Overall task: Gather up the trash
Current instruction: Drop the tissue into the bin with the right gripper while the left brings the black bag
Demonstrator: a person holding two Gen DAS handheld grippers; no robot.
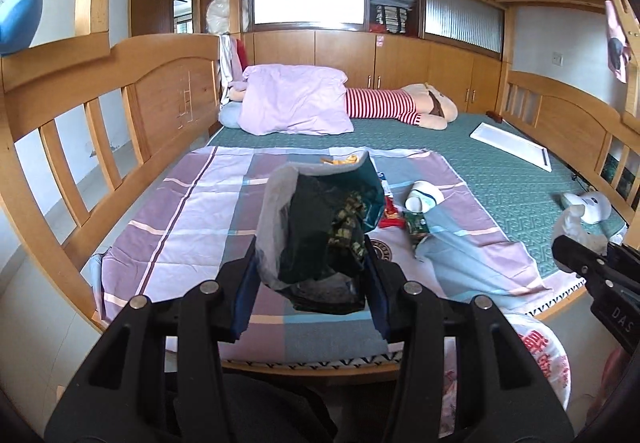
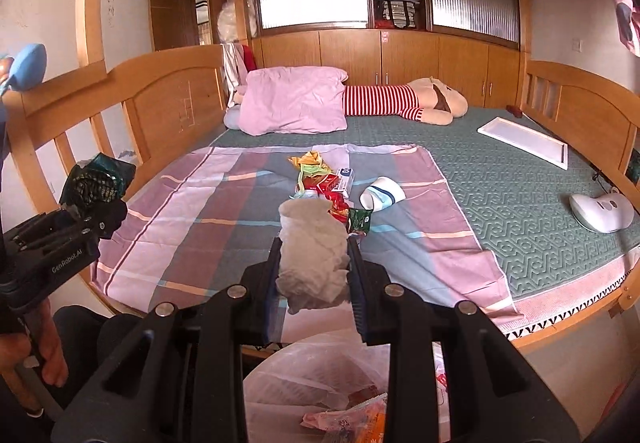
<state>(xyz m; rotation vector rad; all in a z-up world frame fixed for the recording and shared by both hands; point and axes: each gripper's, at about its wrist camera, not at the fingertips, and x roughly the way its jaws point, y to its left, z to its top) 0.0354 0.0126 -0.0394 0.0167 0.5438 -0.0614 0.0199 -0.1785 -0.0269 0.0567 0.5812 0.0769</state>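
A wooden bunk-bed frame (image 2: pixel 168 83) fences in a green patterned mattress (image 2: pixel 520 195), where a purple, grey and pink checked sheet (image 2: pixel 192 211) is spread across the near half. On that sheet lies a small heap of coloured snack wrappers (image 2: pixel 324 183) with a tipped white paper cup (image 2: pixel 382 195) just beside it; farther back rest a lilac pillow (image 2: pixel 296 103) and a plush toy in a red-and-white striped shirt (image 2: pixel 400 103), with a flat white board (image 2: pixel 524 141) and a white rounded gadget (image 2: pixel 602 211) off to the right side. Below the bed's near edge, a translucent white plastic bag (image 2: pixel 320 375) gapes with wrappers already inside. The left gripper (image 1: pixel 310 271) tilts downward over the sheet's near part, its fingers clamped on a crumpled dark green foil packet with a pale plastic liner (image 1: pixel 320 235); the bundle stands roughly upright between them, its open mouth toward the far end of the bed. The right gripper (image 2: pixel 316 271) slopes down likewise above the bag, its fingers pressed on a wadded white tissue (image 2: pixel 314 255) whose long axis runs up out of the grip. A bare hand (image 2: pixel 44 351) grips the left tool's handle.
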